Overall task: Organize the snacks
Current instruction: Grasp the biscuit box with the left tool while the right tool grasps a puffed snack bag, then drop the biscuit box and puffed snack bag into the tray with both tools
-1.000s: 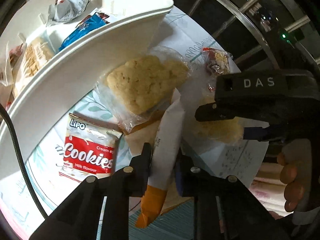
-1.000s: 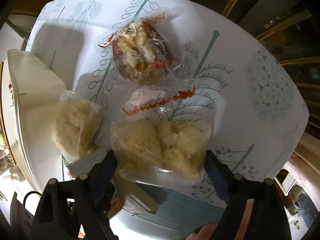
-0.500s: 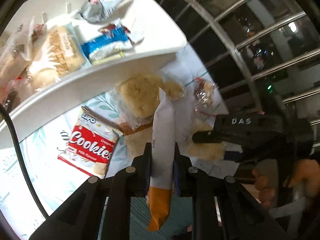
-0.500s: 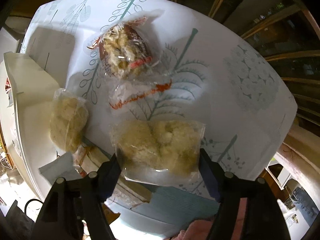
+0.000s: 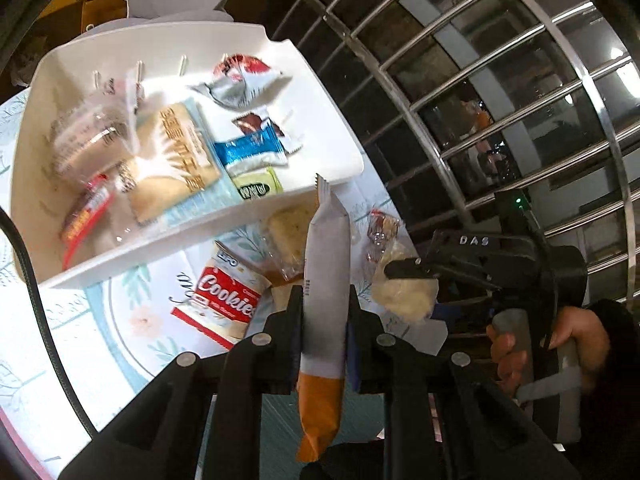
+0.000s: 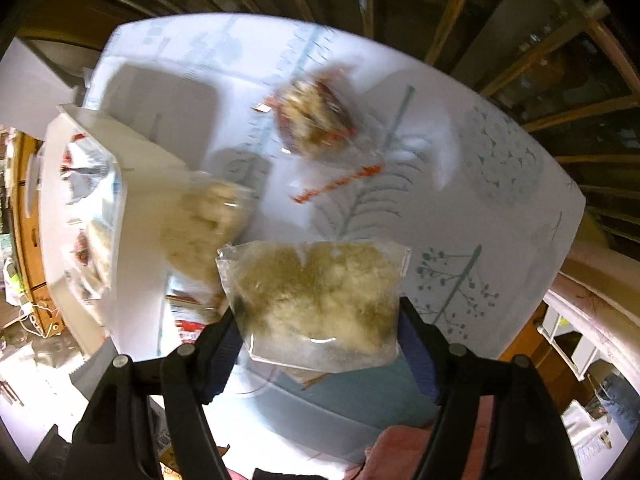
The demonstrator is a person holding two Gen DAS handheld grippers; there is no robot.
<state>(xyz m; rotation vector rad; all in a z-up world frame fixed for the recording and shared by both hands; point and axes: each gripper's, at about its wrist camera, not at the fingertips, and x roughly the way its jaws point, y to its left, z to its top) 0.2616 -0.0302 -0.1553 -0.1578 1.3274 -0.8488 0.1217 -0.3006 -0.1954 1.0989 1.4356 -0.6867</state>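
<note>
A red packet (image 5: 226,307) at 9 o'clock of the left hand-held gripper (image 5: 323,322) reads "Cookies". That hand-held gripper is clenched on a white-and-orange stick packet (image 5: 325,276) above the surface (image 5: 132,320). The right hand-held gripper (image 6: 320,334), marked "DAS", grasps a clear bag of pale puffed snack (image 6: 320,288).

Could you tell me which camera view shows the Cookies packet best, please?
The left wrist view: the Cookies packet lies on the tablecloth below the white tray, its label readable. The right wrist view shows only a blurred red-and-white scrap that may be it.
</note>
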